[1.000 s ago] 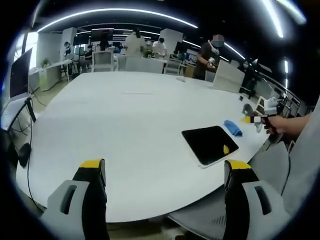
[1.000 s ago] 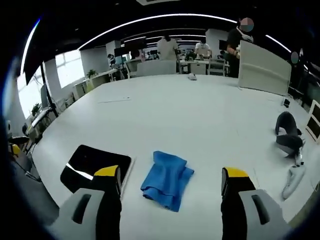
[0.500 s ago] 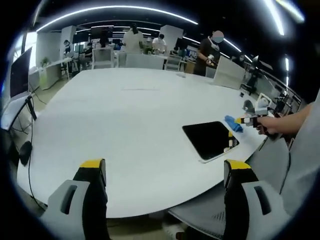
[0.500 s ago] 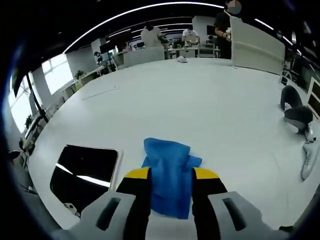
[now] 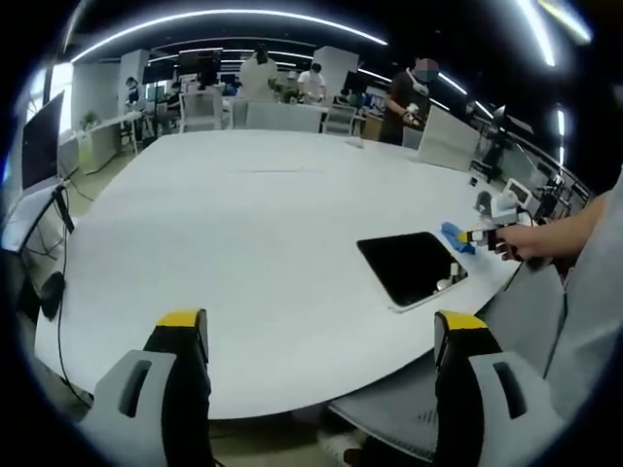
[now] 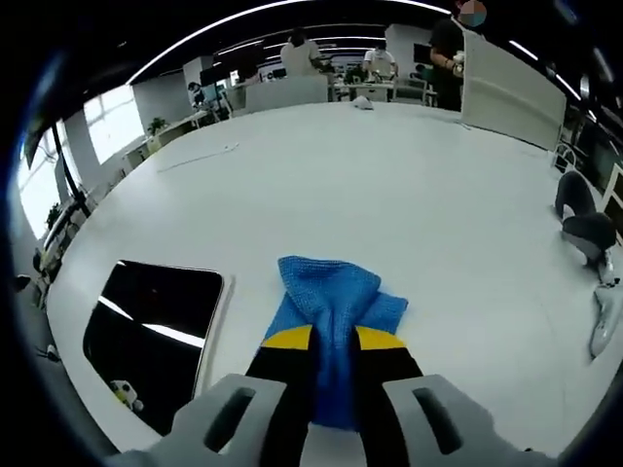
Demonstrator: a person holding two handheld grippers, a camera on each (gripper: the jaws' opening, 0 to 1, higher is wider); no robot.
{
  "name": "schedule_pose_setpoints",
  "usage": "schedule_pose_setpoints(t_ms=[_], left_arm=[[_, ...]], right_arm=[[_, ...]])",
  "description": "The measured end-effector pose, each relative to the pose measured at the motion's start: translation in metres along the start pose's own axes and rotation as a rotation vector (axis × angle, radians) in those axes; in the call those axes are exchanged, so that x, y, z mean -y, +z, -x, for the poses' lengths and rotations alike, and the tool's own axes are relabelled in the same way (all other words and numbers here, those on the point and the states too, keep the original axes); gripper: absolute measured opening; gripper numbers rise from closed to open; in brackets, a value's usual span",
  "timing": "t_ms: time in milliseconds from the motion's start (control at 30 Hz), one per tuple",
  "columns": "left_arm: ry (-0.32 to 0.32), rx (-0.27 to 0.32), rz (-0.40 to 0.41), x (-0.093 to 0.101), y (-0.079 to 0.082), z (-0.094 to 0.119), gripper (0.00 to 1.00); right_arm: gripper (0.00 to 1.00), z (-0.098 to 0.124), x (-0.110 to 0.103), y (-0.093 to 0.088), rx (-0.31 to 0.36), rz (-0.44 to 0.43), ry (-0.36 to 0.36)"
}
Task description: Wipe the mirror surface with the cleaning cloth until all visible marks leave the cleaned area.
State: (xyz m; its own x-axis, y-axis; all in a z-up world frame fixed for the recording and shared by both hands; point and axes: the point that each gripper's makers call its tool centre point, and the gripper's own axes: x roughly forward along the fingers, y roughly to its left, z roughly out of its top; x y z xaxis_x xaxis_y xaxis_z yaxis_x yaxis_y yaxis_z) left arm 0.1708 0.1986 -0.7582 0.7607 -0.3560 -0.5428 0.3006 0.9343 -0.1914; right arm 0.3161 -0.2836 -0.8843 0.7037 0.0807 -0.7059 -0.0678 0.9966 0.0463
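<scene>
Right gripper view: right gripper (image 6: 334,342) jaws pinch the cloth (image 6: 331,316), bunched lengthwise beside the mirror (image 6: 146,336).

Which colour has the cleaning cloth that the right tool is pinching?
The cloth is blue, seen best in the right gripper view.

Blue cloth (image 6: 329,304), black mirror (image 6: 146,329) (white-edged), white table (image 6: 389,195), yellow-tipped black jaws.

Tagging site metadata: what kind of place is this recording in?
Likely an open-plan office: a large white table, desks with monitors and office chairs behind it, and people standing at the workstations.
</scene>
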Motion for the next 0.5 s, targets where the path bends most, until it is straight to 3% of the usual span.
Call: schedule_pose_setpoints(t_ms=[67, 300, 500], left_arm=[[-0.001, -0.001, -0.001, 0.001, 0.000, -0.001, 0.96], [-0.004, 0.007, -0.006, 0.006, 0.002, -0.003, 0.96], [0.002, 0.015, 0.000, 0.010, 0.002, -0.001, 0.96]], right_arm=[[0.06, 0.000, -0.001, -0.001, 0.003, 0.011, 0.004], [0.04, 0.001, -0.002, -0.005, -0.017, -0.123, 0.020], [0.14, 0.012, -0.004, 0.000, -0.014, -0.123, 0.057]])
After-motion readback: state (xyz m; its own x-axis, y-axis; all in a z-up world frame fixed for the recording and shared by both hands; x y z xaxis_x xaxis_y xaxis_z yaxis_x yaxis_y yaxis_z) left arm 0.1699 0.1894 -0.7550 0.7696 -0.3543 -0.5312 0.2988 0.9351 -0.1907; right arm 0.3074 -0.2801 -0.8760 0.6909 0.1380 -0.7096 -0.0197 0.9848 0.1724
